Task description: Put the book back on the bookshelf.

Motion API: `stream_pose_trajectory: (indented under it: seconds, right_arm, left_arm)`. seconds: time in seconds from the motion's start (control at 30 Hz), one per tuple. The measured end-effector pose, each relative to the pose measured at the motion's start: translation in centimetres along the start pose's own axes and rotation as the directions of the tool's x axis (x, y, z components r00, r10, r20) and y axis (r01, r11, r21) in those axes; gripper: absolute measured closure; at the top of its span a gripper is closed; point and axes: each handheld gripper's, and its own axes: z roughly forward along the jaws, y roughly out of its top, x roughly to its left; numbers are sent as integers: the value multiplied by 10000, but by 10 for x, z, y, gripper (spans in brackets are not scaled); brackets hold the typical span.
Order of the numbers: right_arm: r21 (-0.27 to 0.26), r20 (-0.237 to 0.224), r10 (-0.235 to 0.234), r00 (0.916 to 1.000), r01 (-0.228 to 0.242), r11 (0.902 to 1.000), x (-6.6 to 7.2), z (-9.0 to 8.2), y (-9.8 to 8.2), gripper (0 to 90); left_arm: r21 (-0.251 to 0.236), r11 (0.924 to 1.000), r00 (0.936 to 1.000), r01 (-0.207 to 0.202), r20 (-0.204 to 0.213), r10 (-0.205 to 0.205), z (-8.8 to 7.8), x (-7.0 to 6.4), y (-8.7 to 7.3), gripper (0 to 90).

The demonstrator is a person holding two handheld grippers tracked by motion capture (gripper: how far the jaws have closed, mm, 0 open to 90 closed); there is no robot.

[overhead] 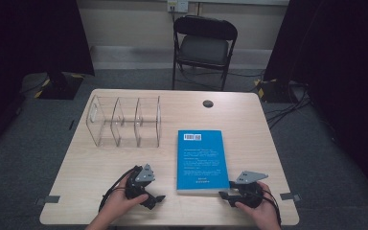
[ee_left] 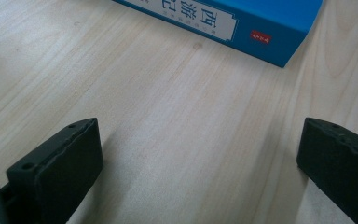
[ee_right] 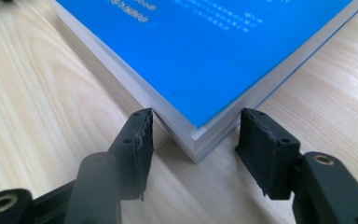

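Observation:
A blue book lies flat on the wooden table, back cover up, with a barcode at its far end. My right gripper rests on the table at the book's near right corner. In the right gripper view that corner of the book pokes between the parted jaws of the right gripper, with a gap on both sides of the corner, so it is open. My left gripper sits left of the book, near the front edge. Its jaws stand wide open over bare wood, facing the book's spine.
A clear plastic organiser with three compartments stands at the back left of the table. A round cable hole is near the far edge. A black folding chair stands behind the table.

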Motion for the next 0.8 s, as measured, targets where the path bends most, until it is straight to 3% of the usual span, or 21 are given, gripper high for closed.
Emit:
stream_pose_trajectory:
  seconds: [0.17,0.23,0.33,0.8]
  right_arm:
    - [-42,16,-215,9998,215,9998,1,0,-1,426]
    - [-16,85,-296,9995,296,9996,1,0,-1,459]
    - [275,375,-218,9991,208,9994,5,0,2,469]
    - [154,277,-297,9992,292,9995,4,0,1,487]
  left_arm:
    - [0,10000,10000,-5,4,5,0,0,0,0]
    - [-1,10000,10000,-11,0,11,0,0,0,0]
    - [-5,10000,10000,-4,2,4,0,0,0,0]
    - [-3,10000,10000,-9,-10,9,0,0,0,0]
